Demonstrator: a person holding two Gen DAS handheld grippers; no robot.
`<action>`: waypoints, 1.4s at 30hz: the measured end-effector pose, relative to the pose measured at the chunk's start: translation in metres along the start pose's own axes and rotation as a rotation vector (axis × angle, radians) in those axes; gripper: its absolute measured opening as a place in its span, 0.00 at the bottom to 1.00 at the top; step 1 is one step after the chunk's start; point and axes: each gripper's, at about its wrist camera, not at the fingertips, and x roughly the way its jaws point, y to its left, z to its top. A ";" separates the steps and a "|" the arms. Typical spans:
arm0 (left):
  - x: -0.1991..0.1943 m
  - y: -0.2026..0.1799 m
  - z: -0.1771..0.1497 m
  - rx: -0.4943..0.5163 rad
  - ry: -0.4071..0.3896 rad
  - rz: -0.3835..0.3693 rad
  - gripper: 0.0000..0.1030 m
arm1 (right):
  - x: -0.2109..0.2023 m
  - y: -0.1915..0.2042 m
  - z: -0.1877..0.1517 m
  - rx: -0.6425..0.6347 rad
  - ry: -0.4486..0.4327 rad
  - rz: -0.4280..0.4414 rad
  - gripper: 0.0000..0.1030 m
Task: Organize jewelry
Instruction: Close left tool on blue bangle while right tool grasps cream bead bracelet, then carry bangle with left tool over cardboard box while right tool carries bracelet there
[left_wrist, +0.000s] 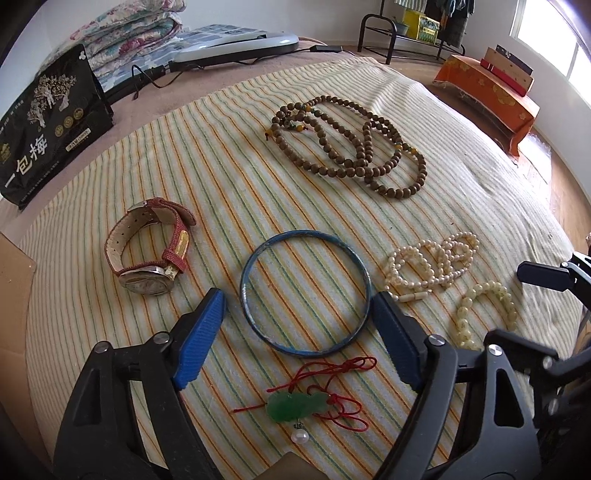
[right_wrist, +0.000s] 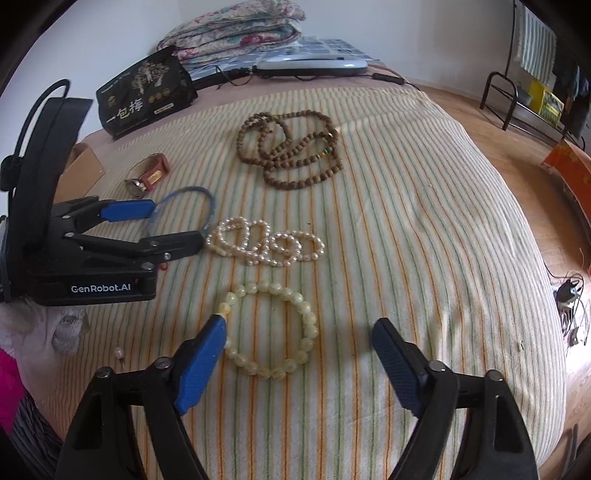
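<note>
Jewelry lies on a striped cloth (left_wrist: 207, 155). My left gripper (left_wrist: 299, 302) is open, its jaws either side of a blue bangle (left_wrist: 305, 293), just above it. A green jade pendant on red cord (left_wrist: 297, 405) lies between its arms. A red-strap watch (left_wrist: 151, 247) is to the left, brown wooden beads (left_wrist: 351, 140) lie farther off, and a pearl strand (left_wrist: 432, 262) lies to the right. My right gripper (right_wrist: 299, 328) is open over a pale yellow bead bracelet (right_wrist: 273, 332); its left fingertip (right_wrist: 216, 325) touches the bracelet's edge. The left gripper (right_wrist: 173, 225) shows there too.
A black printed bag (left_wrist: 48, 122) stands at the far left of the bed, with folded quilts (left_wrist: 133, 33) and a white flat device (left_wrist: 236, 44) behind. A cardboard box edge (left_wrist: 14, 280) is at left. An orange-covered bench (left_wrist: 487, 92) and metal rack (left_wrist: 406, 33) stand on the floor.
</note>
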 end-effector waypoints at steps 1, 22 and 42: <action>0.000 0.000 0.000 -0.002 -0.003 0.003 0.76 | 0.001 -0.001 0.000 0.002 0.004 -0.002 0.70; -0.017 0.016 0.004 -0.101 -0.052 -0.027 0.72 | -0.011 0.013 0.005 -0.071 -0.063 0.001 0.05; -0.097 0.053 -0.002 -0.151 -0.207 0.031 0.72 | -0.066 0.023 0.021 -0.031 -0.206 0.050 0.05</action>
